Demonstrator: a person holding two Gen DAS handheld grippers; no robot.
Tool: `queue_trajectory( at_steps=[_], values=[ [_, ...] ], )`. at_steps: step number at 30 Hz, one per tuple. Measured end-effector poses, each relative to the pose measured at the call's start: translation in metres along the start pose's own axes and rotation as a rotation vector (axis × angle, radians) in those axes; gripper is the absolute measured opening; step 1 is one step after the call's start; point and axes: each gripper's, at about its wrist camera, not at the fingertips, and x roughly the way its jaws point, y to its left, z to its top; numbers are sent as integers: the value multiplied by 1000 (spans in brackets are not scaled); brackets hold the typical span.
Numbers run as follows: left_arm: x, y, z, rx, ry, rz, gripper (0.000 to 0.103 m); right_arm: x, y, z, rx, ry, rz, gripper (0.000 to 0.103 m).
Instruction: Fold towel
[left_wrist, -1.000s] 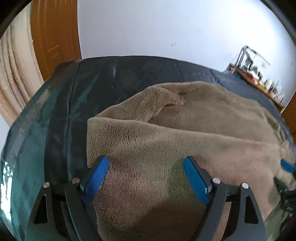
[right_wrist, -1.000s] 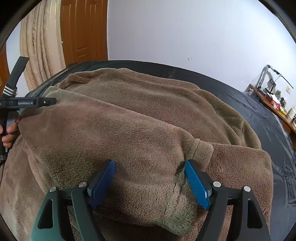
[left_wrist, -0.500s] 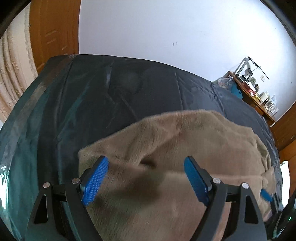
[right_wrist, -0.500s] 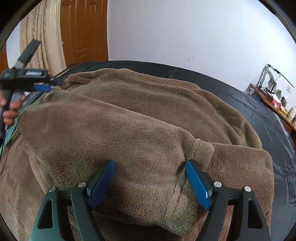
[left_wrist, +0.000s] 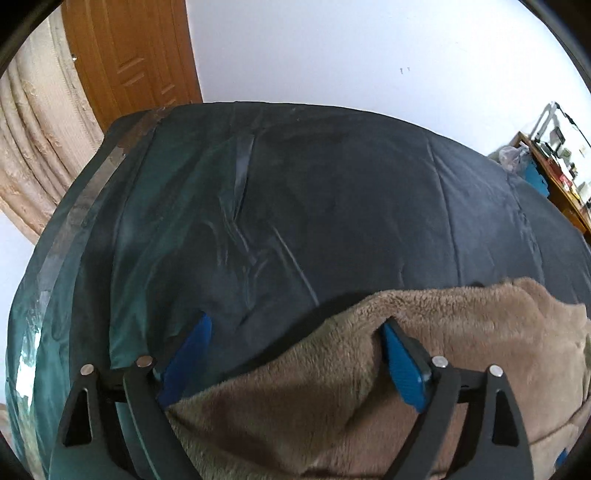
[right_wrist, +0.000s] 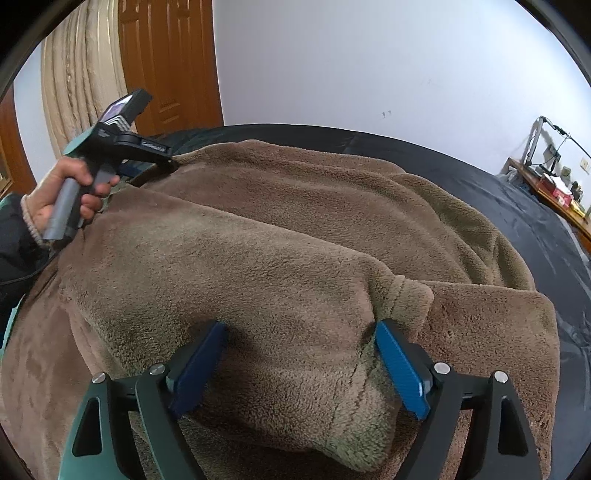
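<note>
**Towel part-folded, both grippers wide**

Towel (right_wrist: 295, 236) brown, fleecy, spread on dark bedcover (left_wrist: 332, 206). One fold apparently laid: upper layer doubled over lower, rounded fold edge running across right-wrist view, lower layer showing bare at right and at near left. Edges not squared; corner bunched near right fingertip. Judged roughly midway: further fold or folds and smoothing left.

Right gripper (right_wrist: 299, 365): blue fingers (right_wrist: 400, 373) spread apart, straddling thick doubled edge, clamped on nothing. Cloth between them, no pinch visible.

Left gripper (left_wrist: 295, 358): fingers likewise apart. Towel edge draped against right finger (left_wrist: 402, 365), left finger over bare bedcover. No grip. Seen from right-wrist view at far left corner of towel, held by hand (right_wrist: 61, 195) with cuffed sleeve; tip at or on the cloth, contact unclear.

Surroundings: wooden door (left_wrist: 129, 62), pale curtain (left_wrist: 33, 140), white wall, cluttered desk (right_wrist: 550, 184) far right, well apart. Wrinkles in bedcover beyond towel. Nothing lying on towel; only obstacle judged the bulk of the pile itself, thick for wide-set fingers to close on.
</note>
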Motion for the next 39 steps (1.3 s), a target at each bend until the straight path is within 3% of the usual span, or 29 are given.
queue_trajectory(
  at_steps=[7, 17, 22, 26, 31, 34, 39],
  values=[
    [4, 3, 5, -3, 12, -2, 101, -1, 0, -2, 3, 1, 20, 93],
    [-58, 29, 3, -61, -67, -175, 101, -2, 3, -2, -3, -8, 13, 94],
    [-52, 15, -16, -17, 12, -256, 101, -1, 4, -2, -4, -8, 11, 94],
    [-25, 7, -29, -37, 74, -195, 100, -1, 3, -3, -3, -8, 12, 94],
    [-14, 0, -25, -9, 29, -33, 100, -2, 3, -4, -2, -9, 13, 94],
    [-14, 3, -23, -25, 41, -46, 100, -2, 3, -3, 0, -9, 15, 94],
    [-43, 18, -31, -54, 18, -137, 100, -1, 2, -3, 5, -10, 21, 94]
  ],
)
